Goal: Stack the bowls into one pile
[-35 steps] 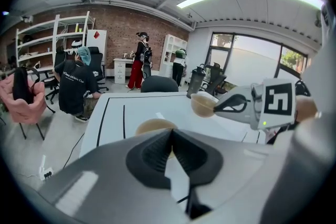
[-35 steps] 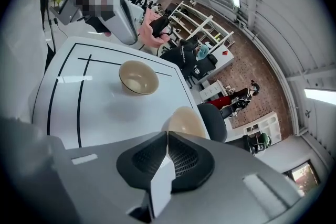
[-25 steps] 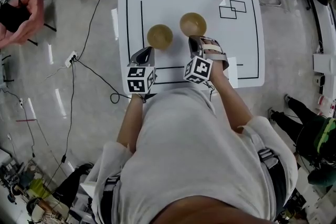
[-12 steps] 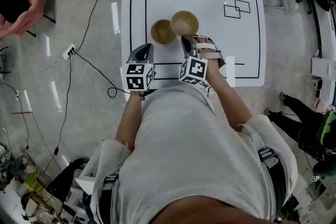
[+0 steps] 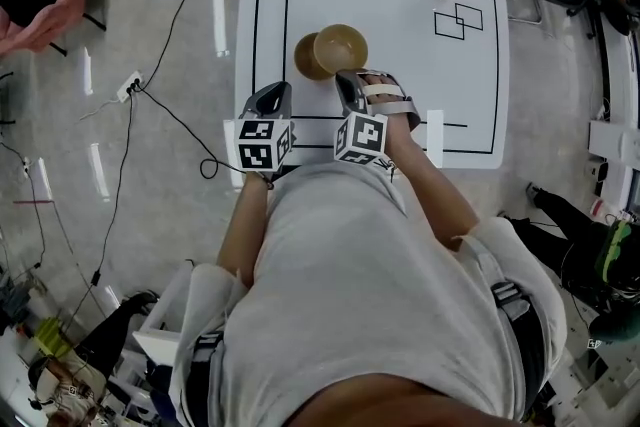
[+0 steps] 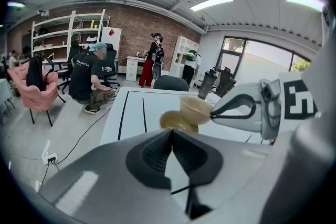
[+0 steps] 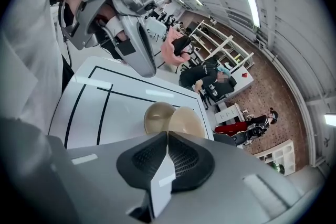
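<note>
Premises: an open-plan lab or research workspace, not a home. Evidence: a white surface marked out with black lines stands on a bare polished floor. Loose cables run across the floor to a power strip. Noted also: an exposed brick wall, white open shelving, ceiling strip lights and a large window. Seating: an office chair and pink armchairs. Several people stand or crouch about.

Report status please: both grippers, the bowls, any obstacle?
Left gripper shut, empty. Right gripper shut on raised bowl's rim, partly over second bowl on table. Nothing in the way.
</note>
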`<state>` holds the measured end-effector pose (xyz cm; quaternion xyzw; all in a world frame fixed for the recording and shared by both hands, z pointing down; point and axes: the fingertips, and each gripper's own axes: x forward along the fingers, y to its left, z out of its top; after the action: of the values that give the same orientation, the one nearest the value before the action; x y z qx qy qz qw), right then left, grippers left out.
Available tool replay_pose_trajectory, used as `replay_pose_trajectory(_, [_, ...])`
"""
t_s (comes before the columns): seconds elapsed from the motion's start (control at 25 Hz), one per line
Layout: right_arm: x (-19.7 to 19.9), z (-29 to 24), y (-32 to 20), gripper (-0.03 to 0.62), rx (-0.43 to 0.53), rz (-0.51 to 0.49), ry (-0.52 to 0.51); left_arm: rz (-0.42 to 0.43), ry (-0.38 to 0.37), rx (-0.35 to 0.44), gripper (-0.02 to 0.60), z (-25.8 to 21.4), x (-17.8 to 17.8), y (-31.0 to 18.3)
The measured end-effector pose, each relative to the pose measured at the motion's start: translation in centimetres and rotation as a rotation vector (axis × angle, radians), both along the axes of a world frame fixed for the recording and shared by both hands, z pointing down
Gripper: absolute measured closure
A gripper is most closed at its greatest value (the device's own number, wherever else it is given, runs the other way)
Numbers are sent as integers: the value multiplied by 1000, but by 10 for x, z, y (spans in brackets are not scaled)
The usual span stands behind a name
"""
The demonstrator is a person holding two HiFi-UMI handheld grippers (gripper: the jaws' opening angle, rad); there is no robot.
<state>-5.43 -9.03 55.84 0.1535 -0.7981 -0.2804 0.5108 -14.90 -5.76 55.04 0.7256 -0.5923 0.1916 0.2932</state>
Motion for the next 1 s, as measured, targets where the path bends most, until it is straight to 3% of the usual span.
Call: replay_pose_trajectory(1.0, [-31,15,20,580,-37,-80,32,-48,8,-24,580,8,-25,15])
